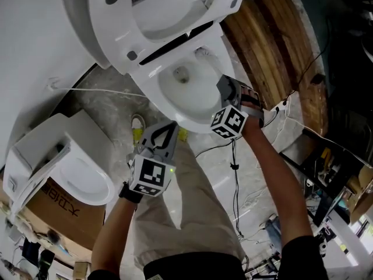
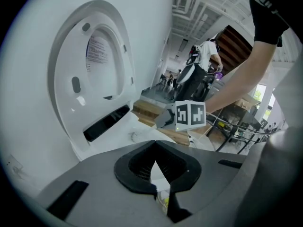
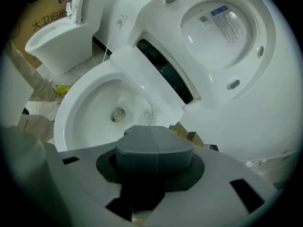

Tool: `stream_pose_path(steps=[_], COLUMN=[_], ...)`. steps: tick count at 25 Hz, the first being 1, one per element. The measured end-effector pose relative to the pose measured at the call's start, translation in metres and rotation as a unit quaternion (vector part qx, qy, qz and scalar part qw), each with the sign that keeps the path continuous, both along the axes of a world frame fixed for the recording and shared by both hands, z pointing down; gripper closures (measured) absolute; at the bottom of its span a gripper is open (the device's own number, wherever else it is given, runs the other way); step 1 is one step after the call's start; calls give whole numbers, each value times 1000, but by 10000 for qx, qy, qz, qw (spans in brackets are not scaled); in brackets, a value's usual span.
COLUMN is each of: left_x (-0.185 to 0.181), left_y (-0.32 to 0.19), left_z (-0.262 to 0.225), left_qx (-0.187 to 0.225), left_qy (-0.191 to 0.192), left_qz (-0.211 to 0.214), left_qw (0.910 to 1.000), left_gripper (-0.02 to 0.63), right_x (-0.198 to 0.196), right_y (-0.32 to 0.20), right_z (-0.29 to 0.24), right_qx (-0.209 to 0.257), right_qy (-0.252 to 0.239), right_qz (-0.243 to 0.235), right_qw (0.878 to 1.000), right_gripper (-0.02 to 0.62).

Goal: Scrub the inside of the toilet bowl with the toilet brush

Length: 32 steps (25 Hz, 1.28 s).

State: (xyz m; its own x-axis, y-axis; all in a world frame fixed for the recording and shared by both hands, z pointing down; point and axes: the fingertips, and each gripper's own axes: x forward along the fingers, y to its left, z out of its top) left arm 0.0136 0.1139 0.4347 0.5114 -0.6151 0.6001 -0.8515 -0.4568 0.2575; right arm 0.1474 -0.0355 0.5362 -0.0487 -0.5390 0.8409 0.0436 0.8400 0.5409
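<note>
White porcelain takes up most of the head view: a toilet with its lid [image 1: 169, 7] tipped up and the bowl [image 1: 198, 101] open below it, the drain [image 1: 182, 73] showing at the bottom. The right gripper [image 3: 151, 138] hangs over the bowl's near right rim and points down into it. Its jaws are pressed together, their faces meeting along one seam. Just past their tip the pale head of the brush [image 3: 144, 117] sits inside the bowl, near the drain and toward the back wall. Its handle is thin and hard to follow, but seems to lead back to the closed jaws. The left gripper [image 2: 156, 169] is held lower, short of the bowl's front rim and above the person's trouser leg, near the right one but not touching it. Its jaws stand apart with a wedge-shaped gap between them, and nothing is held there; only white porcelain and a bit of yellow show through. A second toilet [image 1: 76, 174] stands to the left on the mottled floor [image 1: 111, 98], with a cardboard box [image 1: 64, 214] beside it. Brown boards [image 1: 274, 45] lie to the bowl's right, and thin cables [image 1: 234, 168] trail over the floor by the right forearm.
</note>
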Motion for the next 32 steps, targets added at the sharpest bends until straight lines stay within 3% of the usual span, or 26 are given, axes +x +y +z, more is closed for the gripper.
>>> stream_pose_path(steps=[12,17,32], left_x=[3,4,3], left_y=[-1,1,7], left_z=[5,9,7], left_qx=[-70,110,62], left_qy=[-70,-560,-617], left_qz=[42,390,512], left_qw=[9999,9976,9968], left_gripper=[589,589,589], right_x=[31,39,62], right_y=[15,23,52], right_z=[-5,-4,-10], right_qx=[-153,-171,-540], right_qy=[19,40,295], right_qz=[261,372,682], right_qw=[9995,9992,9958], right_gripper=[437,437,437])
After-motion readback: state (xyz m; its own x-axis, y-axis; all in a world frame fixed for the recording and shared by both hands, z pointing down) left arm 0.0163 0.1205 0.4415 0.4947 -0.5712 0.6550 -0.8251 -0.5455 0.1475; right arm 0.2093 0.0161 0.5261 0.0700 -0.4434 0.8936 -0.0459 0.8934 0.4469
